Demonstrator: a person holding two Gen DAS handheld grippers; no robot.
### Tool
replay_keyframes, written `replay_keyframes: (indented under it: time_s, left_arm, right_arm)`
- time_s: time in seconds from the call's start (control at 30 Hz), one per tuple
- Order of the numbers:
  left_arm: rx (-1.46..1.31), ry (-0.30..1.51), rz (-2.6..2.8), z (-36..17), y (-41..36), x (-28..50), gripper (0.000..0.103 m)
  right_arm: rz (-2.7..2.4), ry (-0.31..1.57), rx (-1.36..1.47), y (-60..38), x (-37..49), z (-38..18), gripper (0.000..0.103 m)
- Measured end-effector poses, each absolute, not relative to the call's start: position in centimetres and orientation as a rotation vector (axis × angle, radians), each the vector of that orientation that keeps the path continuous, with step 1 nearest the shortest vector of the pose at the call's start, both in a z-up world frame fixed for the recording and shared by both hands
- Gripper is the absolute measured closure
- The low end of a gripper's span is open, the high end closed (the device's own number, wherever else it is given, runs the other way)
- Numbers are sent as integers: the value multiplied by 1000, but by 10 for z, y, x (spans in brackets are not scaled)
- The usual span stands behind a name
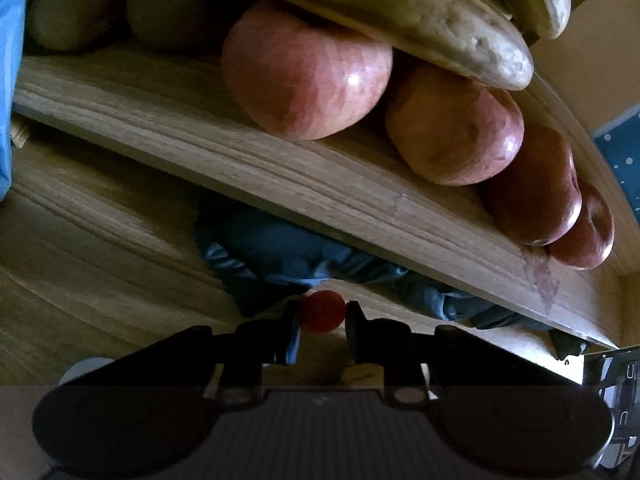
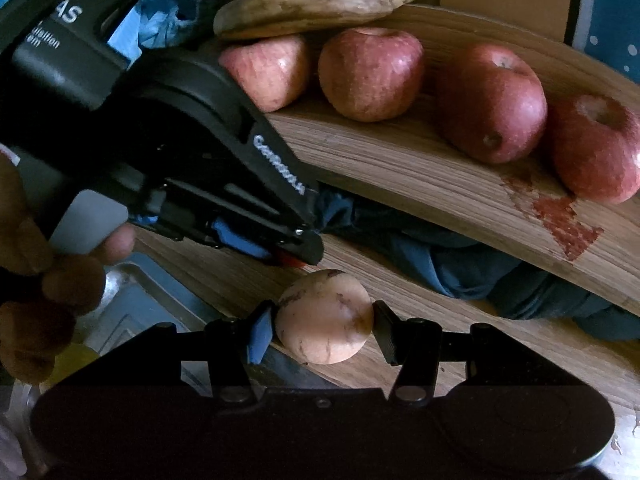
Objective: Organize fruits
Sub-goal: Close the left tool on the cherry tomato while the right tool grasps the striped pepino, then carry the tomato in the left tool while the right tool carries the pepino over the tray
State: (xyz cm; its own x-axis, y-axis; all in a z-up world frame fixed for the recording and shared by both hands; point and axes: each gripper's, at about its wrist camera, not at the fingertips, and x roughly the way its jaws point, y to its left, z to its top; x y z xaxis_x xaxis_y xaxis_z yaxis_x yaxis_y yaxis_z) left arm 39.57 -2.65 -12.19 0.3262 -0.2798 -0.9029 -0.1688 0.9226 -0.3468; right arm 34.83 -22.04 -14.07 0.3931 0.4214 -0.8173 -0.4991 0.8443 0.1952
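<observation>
both views are dim, with warm, low light. you get small specular highlights on the apples [image 1: 308, 72], which suggests a source above and to the right in the left wrist view. under the raised wooden board [image 1: 280, 168] there is deep shadow; the blue cloth [image 1: 280, 248] there is nearly lost. gripper bodies along the bottom edges are almost black, detail crushed. fisheye bending is strong: the board edge bows into a curve toward the frame corners. the bananas [image 1: 420, 20] close to the lens look soft. compression blockiness shows on the apple skins. your hand [image 2: 48, 280] at the left edge of the right wrist view is dark and blurred.
</observation>
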Motion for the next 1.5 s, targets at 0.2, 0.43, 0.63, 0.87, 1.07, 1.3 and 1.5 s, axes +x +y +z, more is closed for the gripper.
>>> replay_keyframes:
  time_s: [0.2,0.43,0.63,0.87,1.07,1.3,1.5]
  left_arm:
    - [-420,1234,-79,-120,-16,389,77]
    - [-410,1203,-107,-104,-14,379,77]
    - [-390,1182,-126,-86,-6,372,77]
    - [-384,1177,-142,-79,0,364,77]
    - [-382,1171,-159,-81,0,360,77]
    - [-362,1164,-214,-76,4,351,77]
    - [-312,1169,-284,-74,-1,341,77]
  right_arm:
    - [564,999,-85,-219,345,-134,49]
    - [536,980,-77,-219,340,-131,49]
    - [522,958,-74,-218,334,-128,49]
    - [504,937,-68,-219,326,-121,49]
    - [488,931,-67,-219,317,-113,49]
    - [462,927,-69,-219,305,-102,49]
    - [430,932,-60,-218,289,-98,49]
